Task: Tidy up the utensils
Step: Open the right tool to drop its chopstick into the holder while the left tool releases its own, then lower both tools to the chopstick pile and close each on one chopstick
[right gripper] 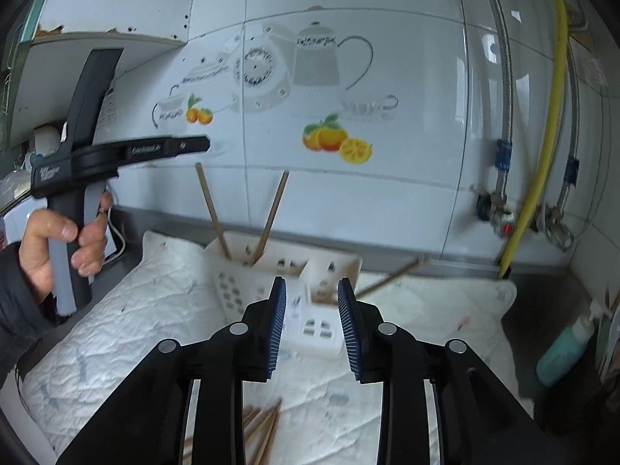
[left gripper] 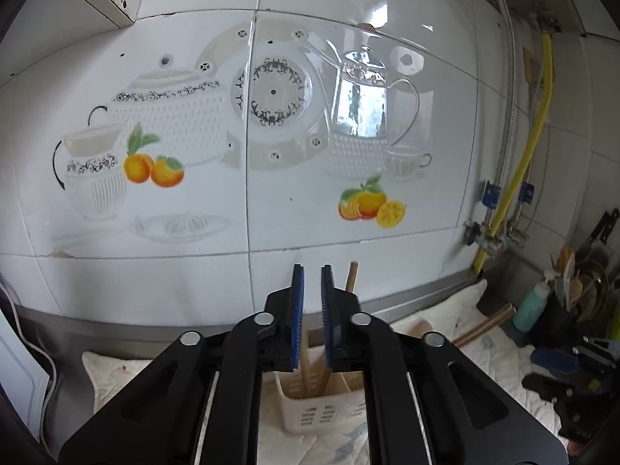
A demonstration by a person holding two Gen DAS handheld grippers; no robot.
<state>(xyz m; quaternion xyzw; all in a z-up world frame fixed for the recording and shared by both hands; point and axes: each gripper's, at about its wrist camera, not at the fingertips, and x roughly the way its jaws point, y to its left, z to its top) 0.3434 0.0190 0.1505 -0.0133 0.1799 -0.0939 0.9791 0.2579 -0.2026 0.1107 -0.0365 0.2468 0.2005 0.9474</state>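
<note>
My left gripper jaws stand nearly closed and empty above the caddy at lower centre holding chopsticks, while my right gripper jaws gape, loose chopsticks below.

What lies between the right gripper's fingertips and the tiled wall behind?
In the right wrist view, beyond the right gripper, the white utensil basket stands on the quilted cloth, holding two upright chopsticks.

You get soft, bright daylight. A window shines as glare on the wall tiles. Edges bend and go dark. The chopsticks and basket look blurry.
</note>
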